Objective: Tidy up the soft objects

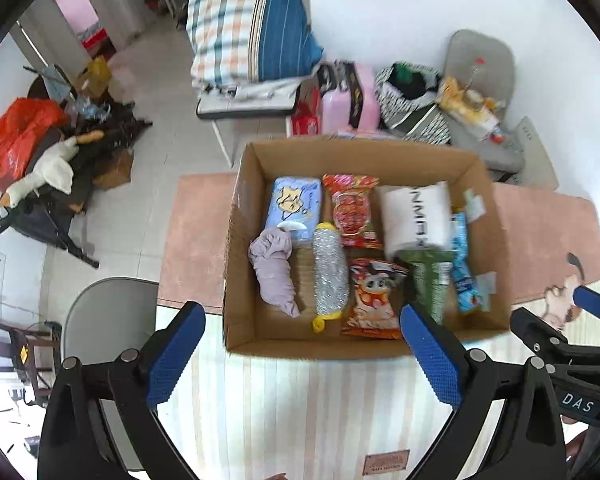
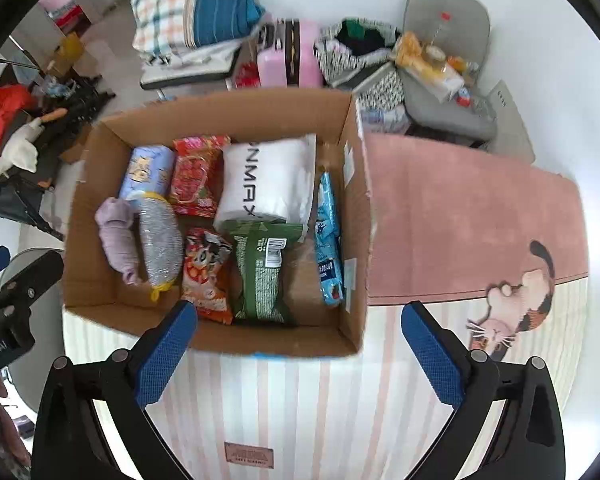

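Cardboard box (image 2: 360,208) on the striped cloth, holding the soft goods: lilac cloth roll (image 2: 118,236), silver scrubber (image 2: 160,244), snack packets, white pillow pack (image 2: 272,180). Left gripper (image 1: 300,360) and right gripper (image 2: 298,354) hover at its near wall, both spread wide and empty. Packing appears nearly complete, though blur obscures detail; the next move calls for choosing an item or gripping the box.

Soft items are packed flat inside the open cardboard box (image 2: 356,216): a white pillow pack (image 2: 270,178) at the back, a green packet (image 2: 262,276) in front of it, and a lilac cloth (image 2: 118,236) beside a silver scrubber (image 2: 160,240) at the left wall.
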Motion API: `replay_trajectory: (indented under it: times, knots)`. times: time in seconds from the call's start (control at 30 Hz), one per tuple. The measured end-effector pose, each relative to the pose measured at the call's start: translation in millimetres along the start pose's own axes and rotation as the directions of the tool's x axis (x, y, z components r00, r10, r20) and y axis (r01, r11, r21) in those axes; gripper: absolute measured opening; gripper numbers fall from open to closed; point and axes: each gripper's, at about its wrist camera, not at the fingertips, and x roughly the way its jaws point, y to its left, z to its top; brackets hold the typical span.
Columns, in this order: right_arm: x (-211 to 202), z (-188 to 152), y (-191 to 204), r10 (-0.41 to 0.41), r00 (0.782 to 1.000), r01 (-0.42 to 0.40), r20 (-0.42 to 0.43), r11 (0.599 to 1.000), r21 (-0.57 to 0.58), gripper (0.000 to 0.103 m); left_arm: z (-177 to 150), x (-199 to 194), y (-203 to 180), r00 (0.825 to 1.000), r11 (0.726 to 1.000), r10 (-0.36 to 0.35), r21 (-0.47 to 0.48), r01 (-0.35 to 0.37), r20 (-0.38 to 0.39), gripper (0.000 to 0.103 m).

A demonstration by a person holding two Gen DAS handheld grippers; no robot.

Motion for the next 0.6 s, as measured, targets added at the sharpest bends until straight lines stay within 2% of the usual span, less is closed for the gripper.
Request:
replay_trajectory:
  times: [0.27,0.6]
  knots:
    - [-91,-43,-3,0.012,0.991,-0.008,0.131,0.999,-0.032,0.103,-35,-82,-7,0.994,0.999,-0.037,0.024,0.034,0.105,0.100]
    - [-185,-111,-13,0.047,0.966,-0.047,0.254,0.999,-0.009,0.103,-80,-174,-4,0.975,0.999,-0.032,0.015,0.030,0.218,0.100]
